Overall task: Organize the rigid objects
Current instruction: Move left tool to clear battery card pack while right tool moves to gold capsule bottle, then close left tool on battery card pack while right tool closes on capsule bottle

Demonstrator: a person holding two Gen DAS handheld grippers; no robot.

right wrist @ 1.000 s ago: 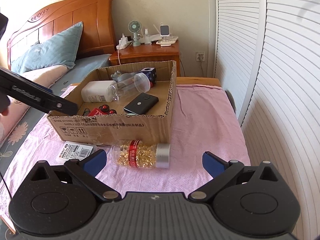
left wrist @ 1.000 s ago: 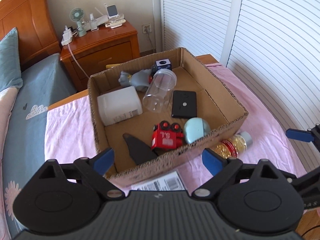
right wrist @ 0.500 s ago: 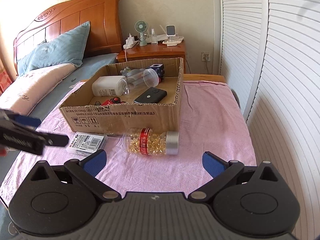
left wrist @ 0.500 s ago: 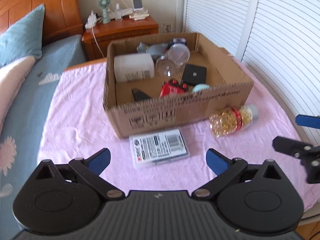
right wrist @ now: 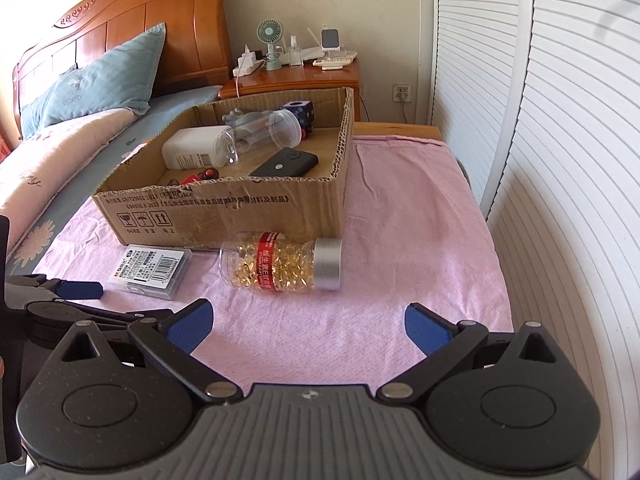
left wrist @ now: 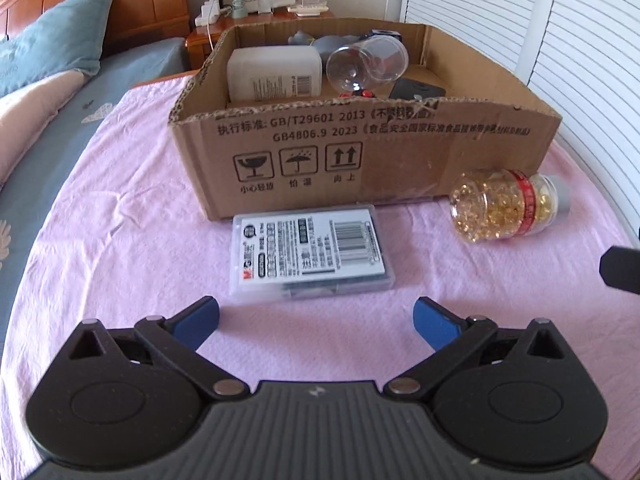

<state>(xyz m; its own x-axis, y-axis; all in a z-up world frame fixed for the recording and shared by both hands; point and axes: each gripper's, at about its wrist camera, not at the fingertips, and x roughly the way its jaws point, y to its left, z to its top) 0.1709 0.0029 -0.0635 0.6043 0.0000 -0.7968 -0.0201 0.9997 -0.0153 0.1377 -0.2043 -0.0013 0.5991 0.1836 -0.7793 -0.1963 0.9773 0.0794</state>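
Left gripper (left wrist: pixel 316 316): jaws just opened wide, empty, near the flat plastic case (left wrist: pixel 310 254).
Right gripper (right wrist: pixel 308 324): wide, empty.
Done: several things sit in the cardboard box (left wrist: pixel 400 156).
Left: 2 things outside, case and pill bottle (right wrist: pixel 282 266).

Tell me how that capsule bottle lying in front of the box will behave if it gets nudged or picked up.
The capsule bottle lies on its side on the pink cloth, so it would probably roll if nudged. Its smooth, round plastic wall may slip in a gripper. It looks nearly full, so the capsules will likely shift and rattle.
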